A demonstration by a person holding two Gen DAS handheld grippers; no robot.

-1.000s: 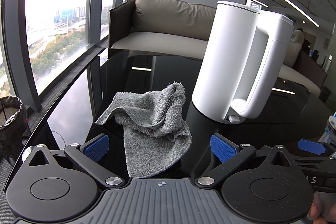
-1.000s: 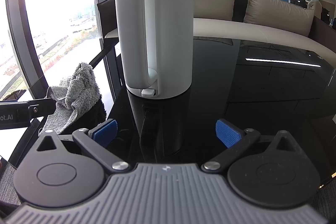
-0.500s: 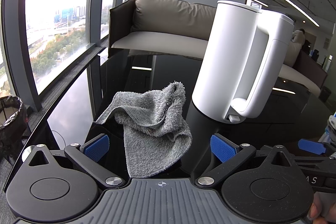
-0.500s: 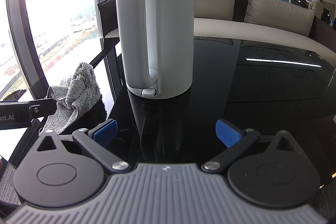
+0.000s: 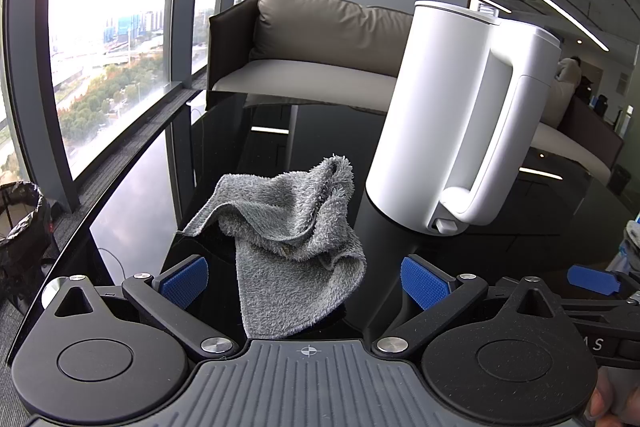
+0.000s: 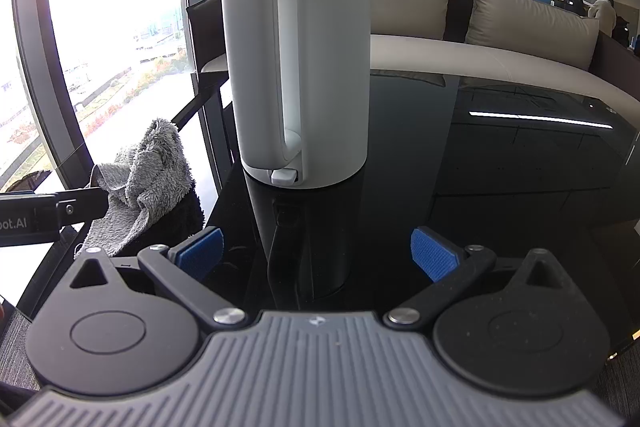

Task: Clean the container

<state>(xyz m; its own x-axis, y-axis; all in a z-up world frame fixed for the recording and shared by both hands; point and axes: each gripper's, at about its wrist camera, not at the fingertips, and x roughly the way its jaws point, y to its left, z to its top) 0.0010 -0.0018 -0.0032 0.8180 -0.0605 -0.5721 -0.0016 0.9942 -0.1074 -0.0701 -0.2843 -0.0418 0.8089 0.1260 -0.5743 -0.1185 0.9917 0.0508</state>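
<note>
One tall white plastic container point(image 6: 298, 59) with a flat lid and a long loop handle stands upright on the glossy black table point(image 6: 500, 187), and one crumpled grey terry cloth point(image 5: 292, 239) lies beside it, not touching it. There are two grippers. The left gripper point(image 5: 304, 281) has its blue-padded fingers point(image 5: 186, 279) spread wide and holds nothing; the near end of the cloth lies between them, though whether a pad touches it cannot be told. The right gripper point(image 6: 316, 253) is likewise spread and empty (only the container's dark reflection lies between its pads). The container stands straight ahead of the right gripper, handle facing it, and ahead-right of the left one.
</note>
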